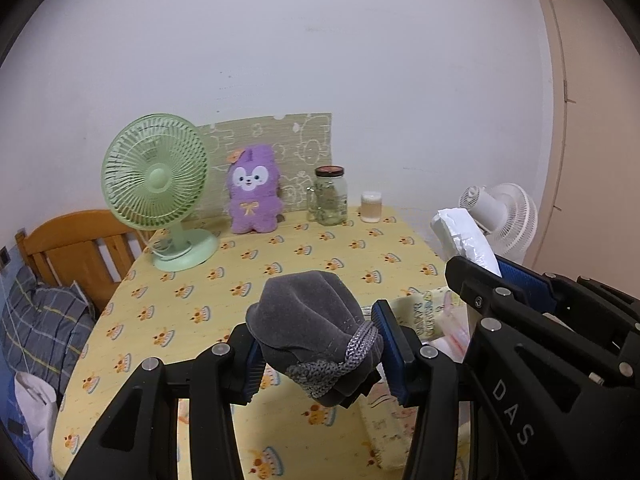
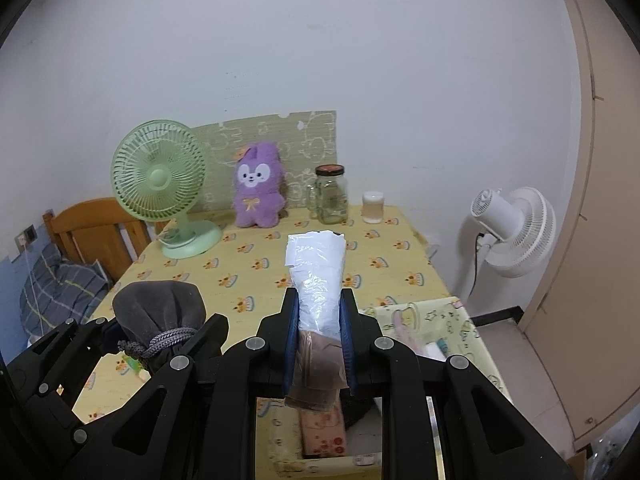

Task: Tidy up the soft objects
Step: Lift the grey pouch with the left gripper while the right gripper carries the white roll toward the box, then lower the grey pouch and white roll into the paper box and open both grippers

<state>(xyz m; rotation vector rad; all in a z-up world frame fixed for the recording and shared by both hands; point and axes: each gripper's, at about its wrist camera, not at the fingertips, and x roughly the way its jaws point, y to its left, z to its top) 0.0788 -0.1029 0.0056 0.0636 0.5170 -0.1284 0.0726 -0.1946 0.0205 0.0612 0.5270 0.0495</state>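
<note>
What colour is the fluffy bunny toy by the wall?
Purple plush bunny, with a white face; clearest in the right wrist view.

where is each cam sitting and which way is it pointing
Left wrist: on the left gripper, looking along its fingers over the yellow table toward the wall; its pads clamp a grey drawstring pouch; the right gripper shows at right.
Right wrist: on the right gripper, facing likewise; it clamps a white plastic packet; the left gripper shows at left.
Shared: green fan, purple plush, glass jar, white fan.
</note>
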